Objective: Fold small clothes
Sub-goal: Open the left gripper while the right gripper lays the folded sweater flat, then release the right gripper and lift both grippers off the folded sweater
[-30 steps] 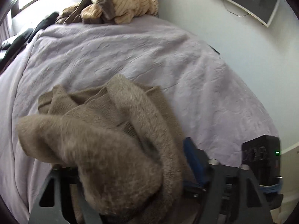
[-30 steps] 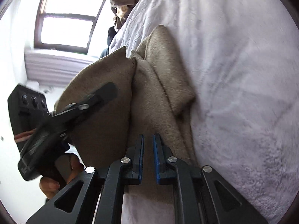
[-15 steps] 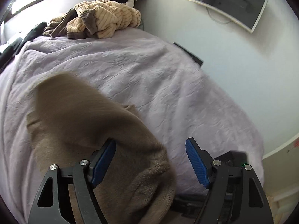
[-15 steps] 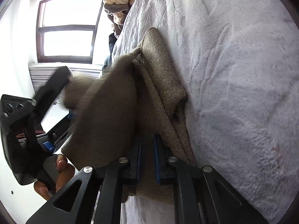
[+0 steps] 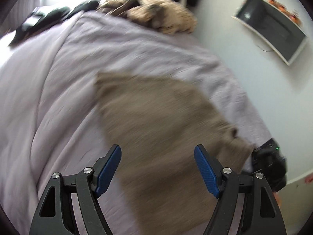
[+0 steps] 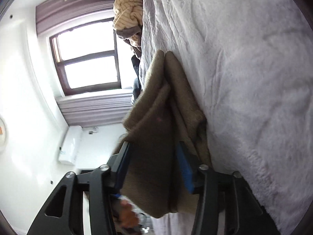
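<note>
Left tool (image 5: 157, 168): blue pads spread wide apart, holding nothing, positioned above the brown garment (image 5: 160, 121). The garment lies folded on the lavender bedspread (image 5: 49, 98) (left view is motion-blurred). Right tool (image 6: 154, 168): pads apart, with the garment's folded layers (image 6: 154, 137) between them; a firm clamp cannot be confirmed.

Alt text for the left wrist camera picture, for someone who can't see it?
A brown garment lies spread on a lilac bedspread, blurred by motion, with the open left gripper above it. Crumpled tan clothes sit at the far end.
</note>
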The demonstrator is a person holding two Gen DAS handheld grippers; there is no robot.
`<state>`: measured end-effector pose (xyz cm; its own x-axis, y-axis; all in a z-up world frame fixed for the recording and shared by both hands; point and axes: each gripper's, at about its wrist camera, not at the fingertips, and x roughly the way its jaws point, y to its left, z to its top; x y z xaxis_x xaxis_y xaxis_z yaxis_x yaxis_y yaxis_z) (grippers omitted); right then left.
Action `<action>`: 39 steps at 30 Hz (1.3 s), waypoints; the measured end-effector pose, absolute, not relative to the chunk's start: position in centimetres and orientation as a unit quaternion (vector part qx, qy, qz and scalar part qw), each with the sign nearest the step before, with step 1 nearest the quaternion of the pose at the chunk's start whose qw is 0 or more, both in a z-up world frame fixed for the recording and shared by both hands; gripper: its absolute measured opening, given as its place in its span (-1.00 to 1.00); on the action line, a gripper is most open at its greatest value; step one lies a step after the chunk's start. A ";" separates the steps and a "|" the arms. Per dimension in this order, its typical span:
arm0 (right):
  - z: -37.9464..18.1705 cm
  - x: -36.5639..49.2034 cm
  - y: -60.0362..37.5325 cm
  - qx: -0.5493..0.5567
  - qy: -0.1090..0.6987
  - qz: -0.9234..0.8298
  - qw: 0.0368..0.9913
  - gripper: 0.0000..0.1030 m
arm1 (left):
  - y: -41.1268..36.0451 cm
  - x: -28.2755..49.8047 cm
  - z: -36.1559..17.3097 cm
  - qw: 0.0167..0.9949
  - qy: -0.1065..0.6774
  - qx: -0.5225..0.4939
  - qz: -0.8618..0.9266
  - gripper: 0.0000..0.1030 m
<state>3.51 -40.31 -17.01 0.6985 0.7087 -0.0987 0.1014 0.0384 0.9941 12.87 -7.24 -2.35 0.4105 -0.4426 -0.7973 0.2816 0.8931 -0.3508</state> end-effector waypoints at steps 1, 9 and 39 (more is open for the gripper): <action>-16.8 3.3 -40.4 0.651 0.310 0.232 0.653 0.18 | -6.4 12.6 -3.1 0.831 0.505 -0.094 -0.215 0.51; -13.3 -1.6 -37.5 0.571 0.348 0.222 0.709 0.33 | -2.8 8.2 -6.6 0.781 0.548 -0.160 -0.253 0.51; -12.1 -3.1 -35.8 0.434 0.429 0.084 0.787 -0.83 | 1.9 2.8 -8.2 0.848 0.506 -0.079 -0.136 -0.72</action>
